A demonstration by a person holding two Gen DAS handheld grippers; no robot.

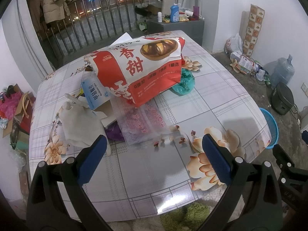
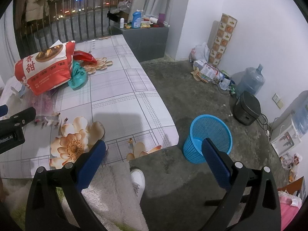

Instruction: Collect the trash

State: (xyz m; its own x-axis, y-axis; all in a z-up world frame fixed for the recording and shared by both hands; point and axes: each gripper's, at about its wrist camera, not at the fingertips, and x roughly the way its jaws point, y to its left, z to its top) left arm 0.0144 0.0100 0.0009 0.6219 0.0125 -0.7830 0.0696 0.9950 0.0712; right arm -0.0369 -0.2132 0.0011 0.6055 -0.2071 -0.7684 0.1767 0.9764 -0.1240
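A heap of trash lies on the flowered tablecloth (image 1: 211,96): a big red-and-white paper bag (image 1: 142,65), a teal plastic bag (image 1: 184,84), a white-and-blue box (image 1: 94,94), a crumpled white bag (image 1: 79,123), a clear printed wrapper (image 1: 142,123) and small nut shells (image 1: 173,136). My left gripper (image 1: 154,150) hangs open above the table's near part, just short of the shells. Off the table's right corner, my right gripper (image 2: 153,154) stands open and holds nothing, with the blue mesh basket (image 2: 207,136) on the floor by its right finger. The bag (image 2: 44,67) and a red wrapper (image 2: 84,55) also show there.
A grey cabinet (image 2: 142,38) with bottles stands behind the table by a railing. Along the right wall lie a water jug (image 2: 250,80), a black cooker (image 2: 247,107), loose packets and cables. A person's white shoe (image 2: 137,179) and fluffy robe are beside the table's near edge.
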